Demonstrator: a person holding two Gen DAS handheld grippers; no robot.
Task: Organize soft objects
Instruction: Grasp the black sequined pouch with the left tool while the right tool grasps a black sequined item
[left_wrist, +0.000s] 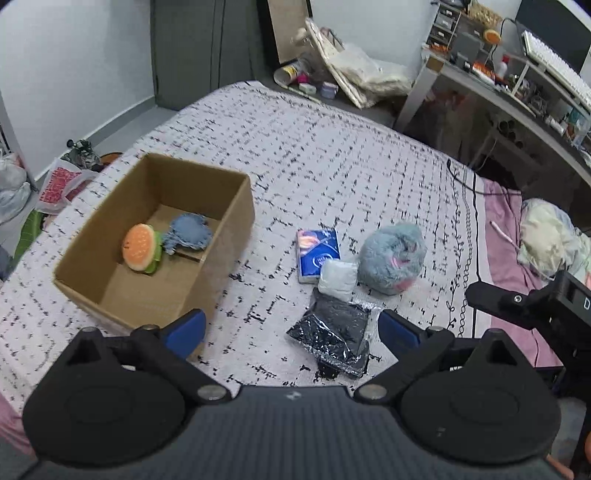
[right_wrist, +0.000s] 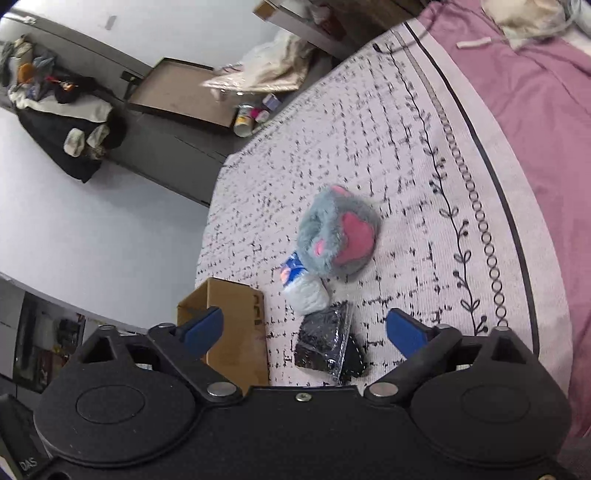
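We are holding the left gripper and right gripper spread apart, empty, above the bed. The black plastic-wrapped packet is lying beside the cardboard box; it looks light, soft, slippery, so we are favouring its thick middle.

Clearly a lived-in bedroom: bed under a patterned coverlet and purple sheet, cluttered desk with keyboard alongside, bags heaped on the floor.
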